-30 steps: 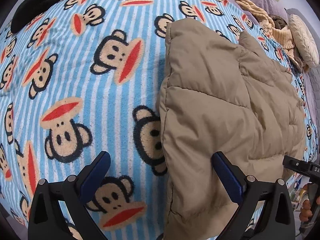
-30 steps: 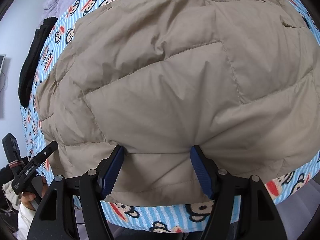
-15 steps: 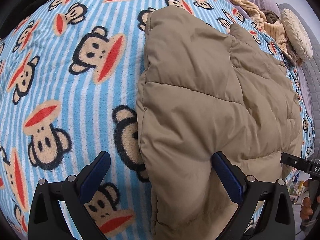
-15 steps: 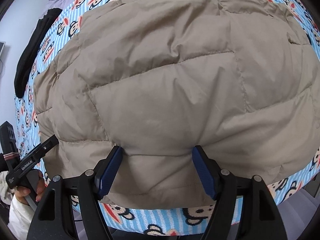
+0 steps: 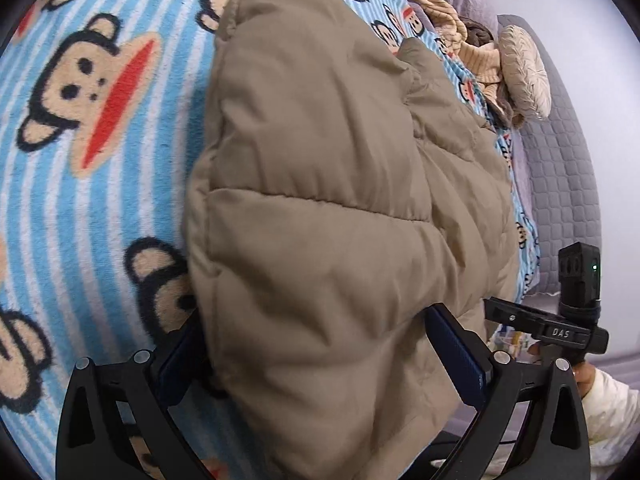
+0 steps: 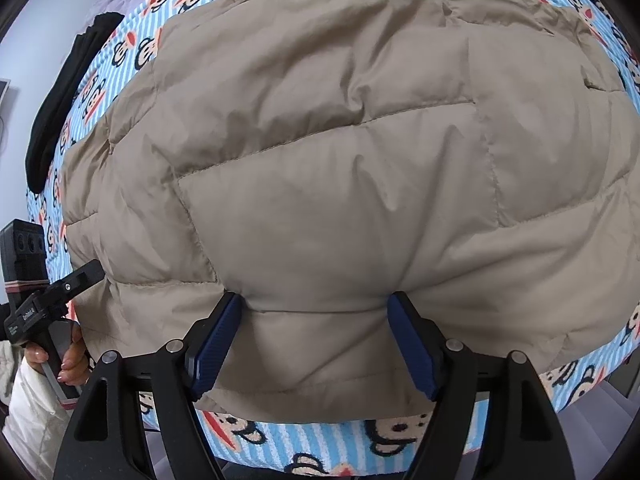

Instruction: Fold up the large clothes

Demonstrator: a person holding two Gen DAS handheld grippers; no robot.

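A tan quilted puffer jacket [image 5: 340,200] lies spread on a blue striped monkey-print blanket [image 5: 100,200]. My left gripper [image 5: 320,352] is open, and the jacket's near left corner bulges between its blue fingers [image 5: 456,352]. In the right wrist view the jacket [image 6: 340,160] fills most of the frame. My right gripper [image 6: 316,340] is shut on its near hem, and the fabric puckers at both fingertips. Each view shows the other gripper at its edge: the right one [image 5: 560,328] and the left one [image 6: 40,304], held by a hand [image 6: 68,360].
A black garment [image 6: 60,100] lies along the blanket's far left side. A heap of knitted clothes [image 5: 460,32] and a round cushion [image 5: 524,72] sit at the far right on a grey quilted cover [image 5: 560,180]. The blanket's near edge [image 6: 320,448] drops off just under the hem.
My left gripper has slid right and forward, so the jacket's corner now fills the gap between its fingers. The right gripper keeps its hold on the hem and has hardly moved.
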